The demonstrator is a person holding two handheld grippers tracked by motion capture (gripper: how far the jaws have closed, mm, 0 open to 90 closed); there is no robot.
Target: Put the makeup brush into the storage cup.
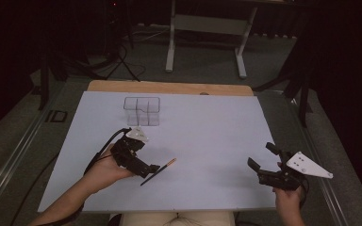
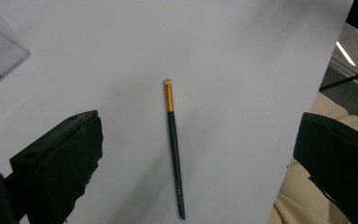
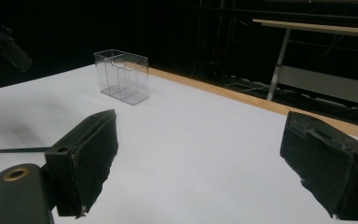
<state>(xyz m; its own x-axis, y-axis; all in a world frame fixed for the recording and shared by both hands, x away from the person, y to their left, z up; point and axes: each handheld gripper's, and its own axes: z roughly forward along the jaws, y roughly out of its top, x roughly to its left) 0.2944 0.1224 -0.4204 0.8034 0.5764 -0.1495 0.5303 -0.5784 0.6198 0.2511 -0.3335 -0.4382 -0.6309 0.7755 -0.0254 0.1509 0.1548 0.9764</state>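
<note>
A slim brush (image 1: 159,170) with a dark handle, a gold ferrule and a pale tip lies flat on the white sheet (image 1: 207,127). My left gripper (image 1: 147,165) hovers over the handle end, open. In the left gripper view the brush (image 2: 174,144) lies on the sheet between the wide-apart jaws of that gripper (image 2: 200,126), untouched. My right gripper (image 1: 260,155) stands open near the sheet's front right, holding nothing. From the right gripper (image 3: 204,123), the brush handle (image 3: 23,150) peeks out past one jaw.
A clear plastic box with compartments (image 1: 142,110) stands at the back left of the sheet; it also shows as the box (image 3: 121,77) and a box corner (image 2: 0,51). The wooden table edge (image 1: 169,87) runs behind it. A white desk frame (image 1: 207,28) stands on the floor beyond.
</note>
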